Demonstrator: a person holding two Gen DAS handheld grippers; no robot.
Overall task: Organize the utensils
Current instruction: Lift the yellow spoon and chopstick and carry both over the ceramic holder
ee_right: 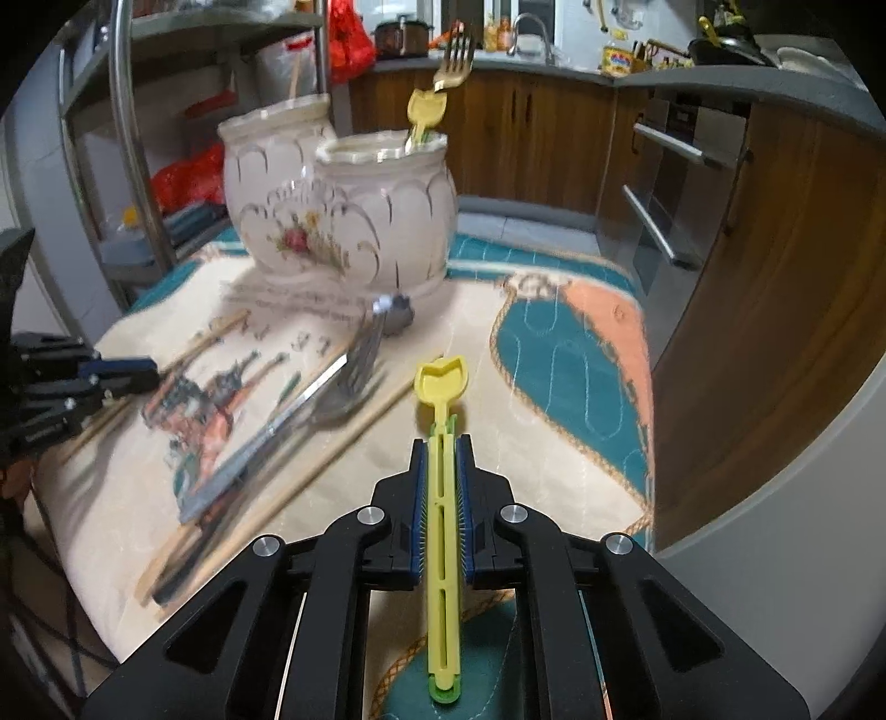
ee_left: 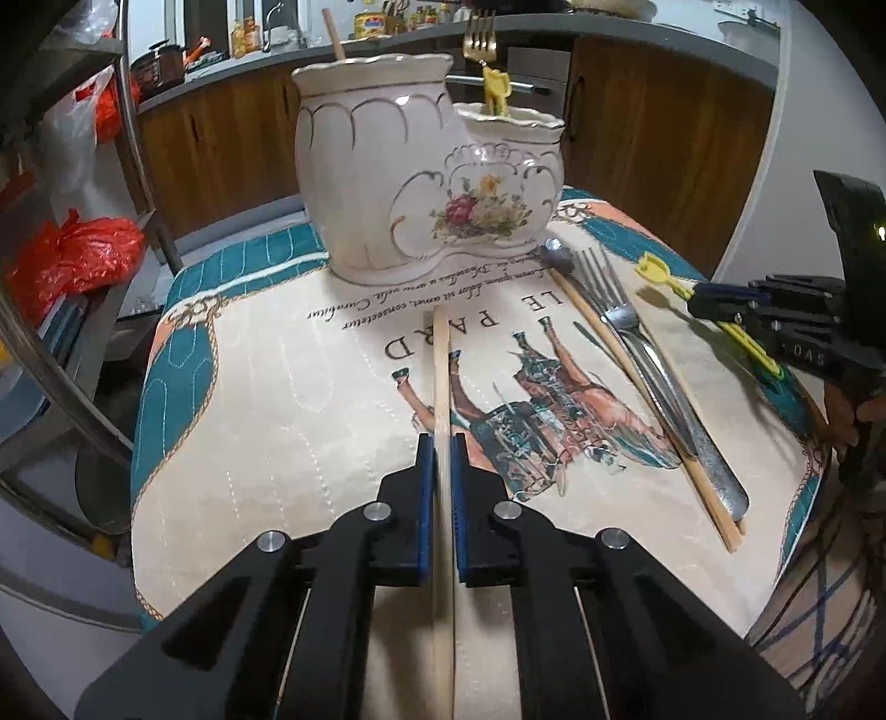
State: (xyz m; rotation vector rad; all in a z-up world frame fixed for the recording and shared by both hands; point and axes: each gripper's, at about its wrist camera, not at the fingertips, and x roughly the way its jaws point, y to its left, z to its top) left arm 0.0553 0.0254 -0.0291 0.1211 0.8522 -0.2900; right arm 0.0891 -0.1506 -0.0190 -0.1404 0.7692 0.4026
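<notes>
Left wrist view, nearest first: the left gripper [ee_left: 442, 443] is clamped on a pale wooden chopstick [ee_left: 441, 387], its blue ribbed pads pinching the stick partway along. The stick's long axis runs straight ahead, its far tip aimed at the holder [ee_left: 387, 183], which stands at the far edge of the cloth [ee_left: 266, 399].

Right wrist view: the right gripper [ee_right: 442, 443] is clamped on a slotted yellow plastic pick [ee_right: 441, 421] with a flat, spade-like head, also lying near to far. The holder [ee_right: 382, 216] sits ahead and left of it.

Between the two grippers, on the quilted printed cloth, lie a shiny steel fork [ee_left: 609, 299], a knife [ee_left: 698, 443] and a second chopstick [ee_left: 637, 387], side by side and slanting.

Farthest, the holder is glossy white ceramic with gold trim and painted flowers, with two joined pots: the tall one holds a stick, the low one a gold fork [ee_left: 480, 39] and yellow pick. The low pot looks nearer the right gripper.
</notes>
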